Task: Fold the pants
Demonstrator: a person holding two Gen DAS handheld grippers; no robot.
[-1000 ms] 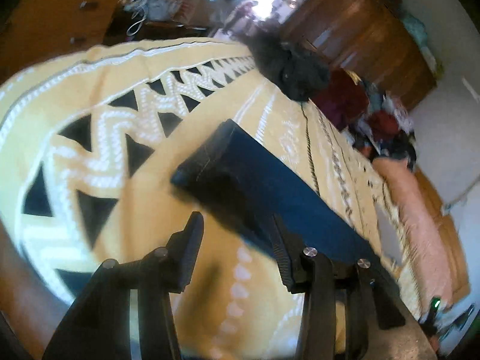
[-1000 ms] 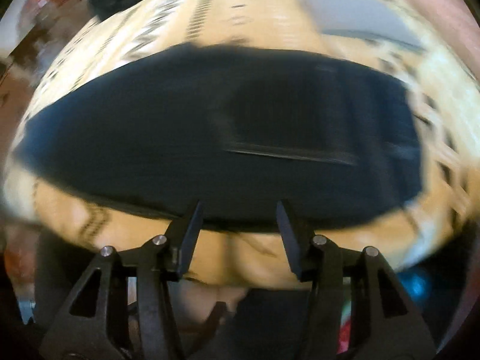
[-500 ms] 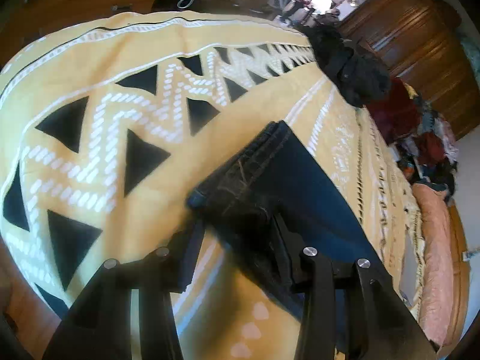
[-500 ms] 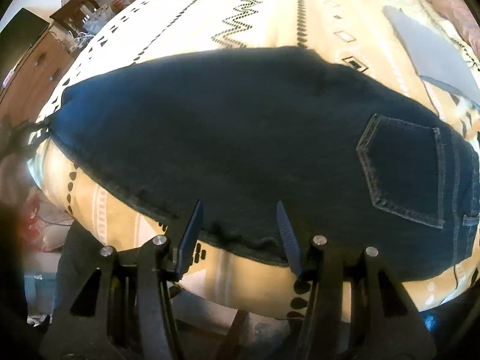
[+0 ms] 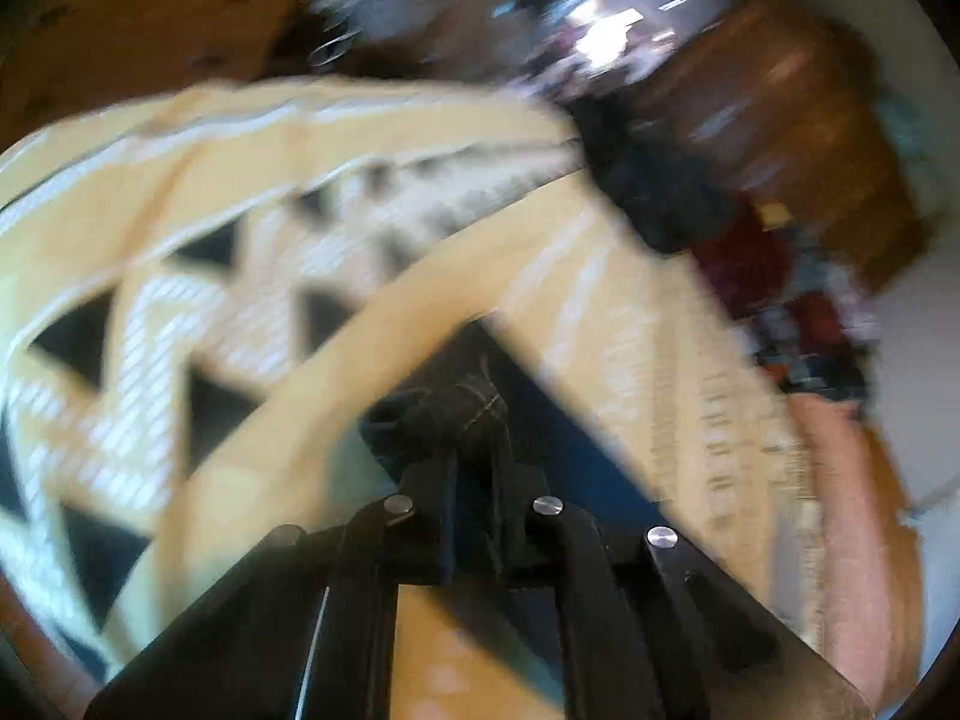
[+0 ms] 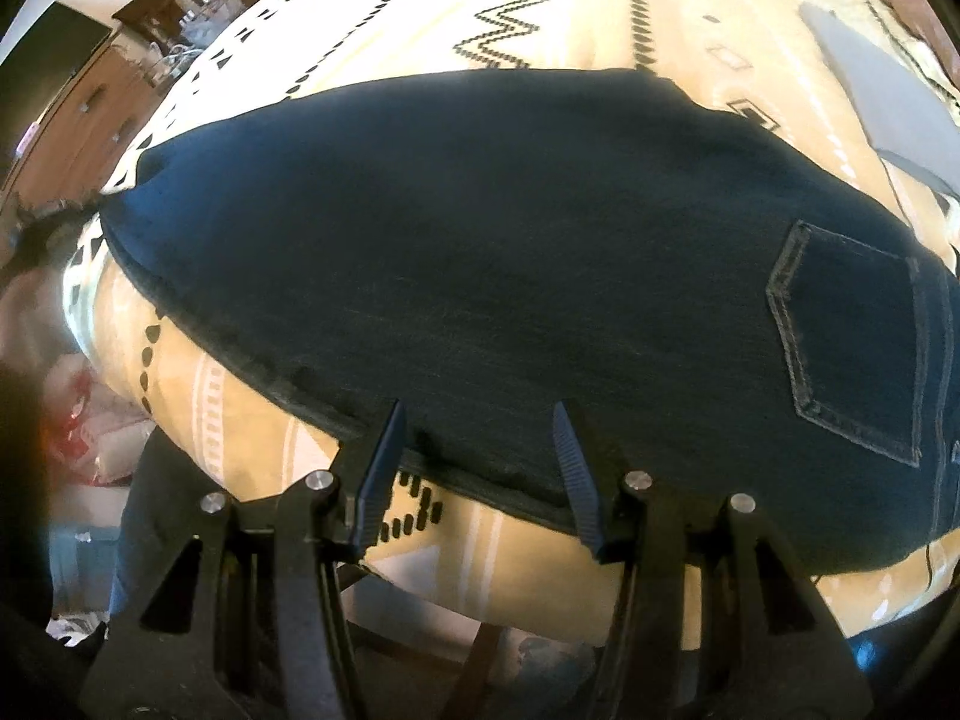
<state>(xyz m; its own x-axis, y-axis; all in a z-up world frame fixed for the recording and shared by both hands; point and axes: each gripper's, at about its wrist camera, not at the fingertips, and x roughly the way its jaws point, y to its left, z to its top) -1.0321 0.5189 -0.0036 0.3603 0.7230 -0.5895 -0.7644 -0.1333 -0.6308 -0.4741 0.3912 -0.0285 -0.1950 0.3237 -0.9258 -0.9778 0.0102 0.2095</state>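
Note:
Dark blue jeans [image 6: 510,252] lie folded lengthwise across a yellow patterned bedspread [image 6: 540,0], back pocket [image 6: 852,348] at the right. In the blurred left wrist view my left gripper [image 5: 477,468] is shut on the hem end of the pants [image 5: 444,414], the cloth bunched between its fingers. My right gripper [image 6: 477,456] hangs open over the near edge of the jeans at mid-length, its ribbed fingertips [image 6: 384,450] straddling the seam without pinching it.
A dark heap of clothes [image 5: 654,192] sits at the far end of the bed near a wooden wardrobe [image 5: 798,120]. A grey flat object [image 6: 876,90] lies on the bedspread at the right. Wooden drawers [image 6: 90,114] stand to the left.
My left gripper has moved onto the hem and closed on it. The right gripper has shifted along the near edge of the jeans and stayed open.

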